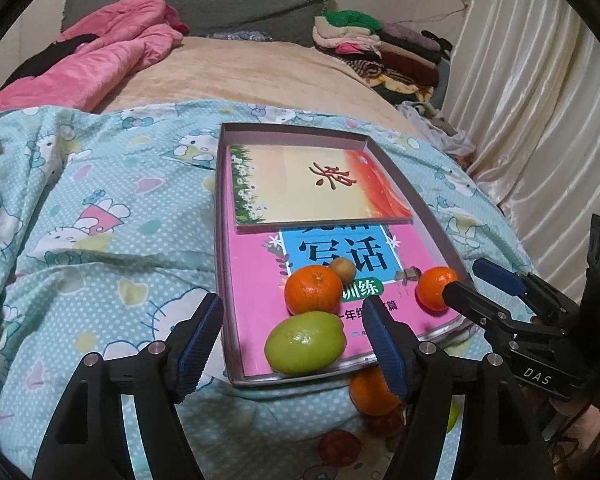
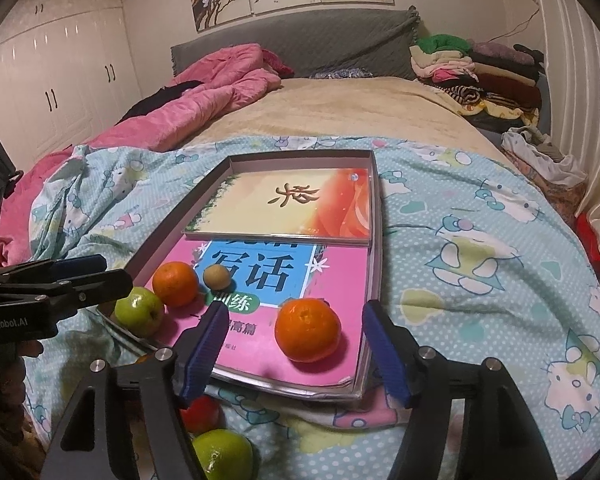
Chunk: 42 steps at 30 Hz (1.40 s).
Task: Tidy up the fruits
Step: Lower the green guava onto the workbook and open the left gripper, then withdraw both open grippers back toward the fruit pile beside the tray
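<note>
A shallow box (image 1: 224,184) (image 2: 376,216) lies on the bed with two books inside. On the pink book sit a green apple (image 1: 305,342) (image 2: 139,311), an orange (image 1: 314,290) (image 2: 176,284), a small brown fruit (image 1: 342,269) (image 2: 217,276) and a second orange (image 1: 434,289) (image 2: 307,329). My left gripper (image 1: 294,342) is open around the green apple. My right gripper (image 2: 294,346) is open around the second orange; it also shows in the left wrist view (image 1: 476,284). Loose on the quilt below the box lie an orange (image 1: 370,394), red fruits (image 1: 339,448) (image 2: 200,414) and a green fruit (image 2: 222,456).
The blue patterned quilt (image 1: 100,240) (image 2: 480,280) covers the near bed. A pink blanket (image 1: 112,60) lies at the far left, folded clothes (image 1: 380,48) at the far right. Curtains (image 1: 540,100) hang on the right. White wardrobes (image 2: 52,80) stand on the left.
</note>
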Tool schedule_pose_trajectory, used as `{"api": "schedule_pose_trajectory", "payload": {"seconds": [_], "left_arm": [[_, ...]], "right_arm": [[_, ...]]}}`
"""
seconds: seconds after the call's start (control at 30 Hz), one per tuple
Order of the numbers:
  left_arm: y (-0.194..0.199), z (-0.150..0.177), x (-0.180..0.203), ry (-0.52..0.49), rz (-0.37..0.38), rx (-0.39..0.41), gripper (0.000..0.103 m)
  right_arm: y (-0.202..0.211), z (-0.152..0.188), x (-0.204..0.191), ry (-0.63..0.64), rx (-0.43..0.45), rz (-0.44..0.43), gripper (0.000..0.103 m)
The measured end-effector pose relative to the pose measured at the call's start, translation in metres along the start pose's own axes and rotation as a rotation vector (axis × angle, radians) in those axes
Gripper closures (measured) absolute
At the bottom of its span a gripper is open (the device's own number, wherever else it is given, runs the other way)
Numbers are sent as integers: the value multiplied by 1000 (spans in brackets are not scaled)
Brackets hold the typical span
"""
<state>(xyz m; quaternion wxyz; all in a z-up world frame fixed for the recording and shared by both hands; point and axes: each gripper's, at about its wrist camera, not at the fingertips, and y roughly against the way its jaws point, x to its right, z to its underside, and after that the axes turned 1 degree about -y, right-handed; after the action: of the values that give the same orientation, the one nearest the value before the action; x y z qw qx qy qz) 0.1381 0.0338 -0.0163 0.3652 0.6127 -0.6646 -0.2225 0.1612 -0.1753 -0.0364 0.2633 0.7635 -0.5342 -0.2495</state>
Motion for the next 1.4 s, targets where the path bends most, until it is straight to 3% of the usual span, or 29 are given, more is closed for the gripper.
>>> {"api": "schedule_pose_trajectory", "payload": {"seconds": [0.53, 0.67, 0.77, 1.4], "left_arm": [[32, -2, 5, -28, 4, 83, 29], [37, -1, 10, -37, 23, 84, 23], [39, 1, 15, -55, 29, 80, 22], [38, 7, 14, -42, 54, 34, 22]], "right_arm": [[28, -6, 0, -18, 106, -14, 24], [36, -5, -1, -30, 119, -18, 22], [40, -3, -3, -28, 111, -11, 17], [59, 10, -17, -84, 73, -34, 17]]}}
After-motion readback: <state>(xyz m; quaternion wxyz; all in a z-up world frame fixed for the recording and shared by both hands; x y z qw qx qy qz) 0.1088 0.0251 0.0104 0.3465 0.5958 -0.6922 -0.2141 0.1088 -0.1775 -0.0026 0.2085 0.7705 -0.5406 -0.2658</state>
